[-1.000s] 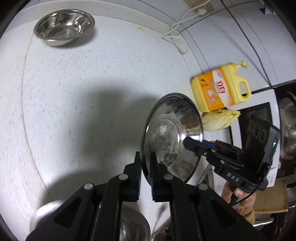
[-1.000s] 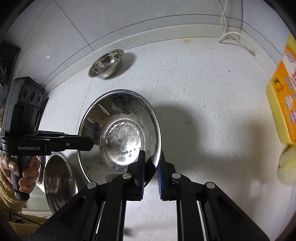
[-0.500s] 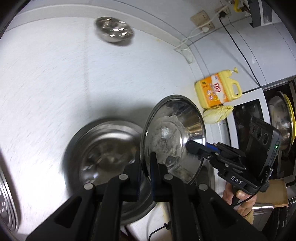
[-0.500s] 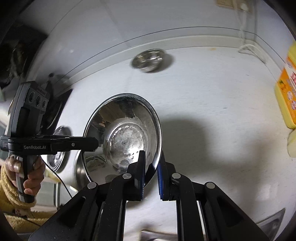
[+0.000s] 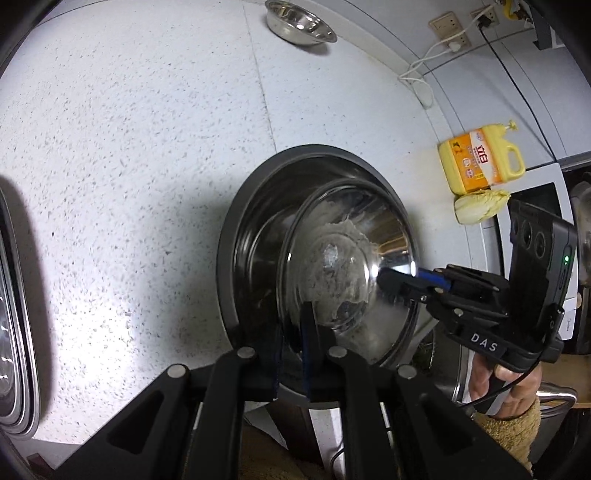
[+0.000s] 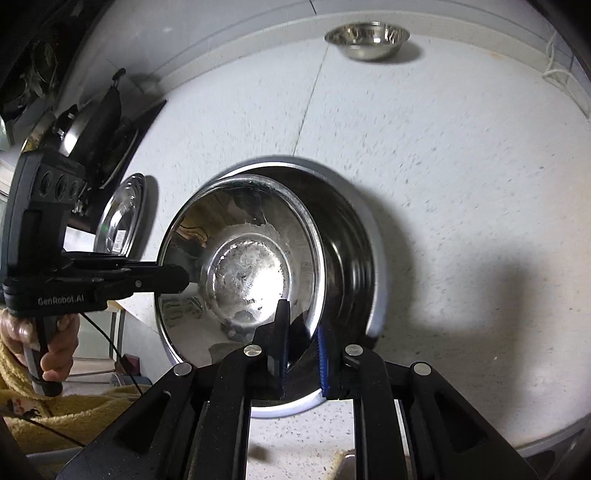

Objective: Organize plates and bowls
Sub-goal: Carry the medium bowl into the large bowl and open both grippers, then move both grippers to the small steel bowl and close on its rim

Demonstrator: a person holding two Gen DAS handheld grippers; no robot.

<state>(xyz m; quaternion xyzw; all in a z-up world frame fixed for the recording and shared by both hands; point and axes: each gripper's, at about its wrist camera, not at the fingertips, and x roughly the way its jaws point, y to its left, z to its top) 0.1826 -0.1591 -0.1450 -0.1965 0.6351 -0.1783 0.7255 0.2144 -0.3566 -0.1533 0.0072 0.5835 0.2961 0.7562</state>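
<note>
A steel bowl (image 5: pixel 332 266) with dried white residue in its bottom hangs tilted inside a larger steel bowl (image 5: pixel 258 206) that stands on the speckled white counter. My left gripper (image 5: pixel 291 350) grips the near rim; its jaws are opening with the rim still between them. From the right, my right gripper (image 5: pixel 391 280) is shut on the opposite rim. In the right wrist view the held bowl (image 6: pixel 243 266) sits low in the larger bowl (image 6: pixel 351 236), with my right gripper (image 6: pixel 303 350) on its near rim and my left gripper (image 6: pixel 177 277) on the far one.
A small steel bowl (image 5: pixel 301 24) stands at the back by the wall. At the right are a yellow detergent jug (image 5: pixel 480 162) and a cabbage (image 5: pixel 480 206). Stacked steel plates (image 5: pixel 11 332) lie at the left edge. A pan (image 6: pixel 92 118) sits on the stove.
Both grippers carried the held bowl leftward along the counter and slightly down. It now hangs within the larger bowl, which was only at the frame's bottom a second ago.
</note>
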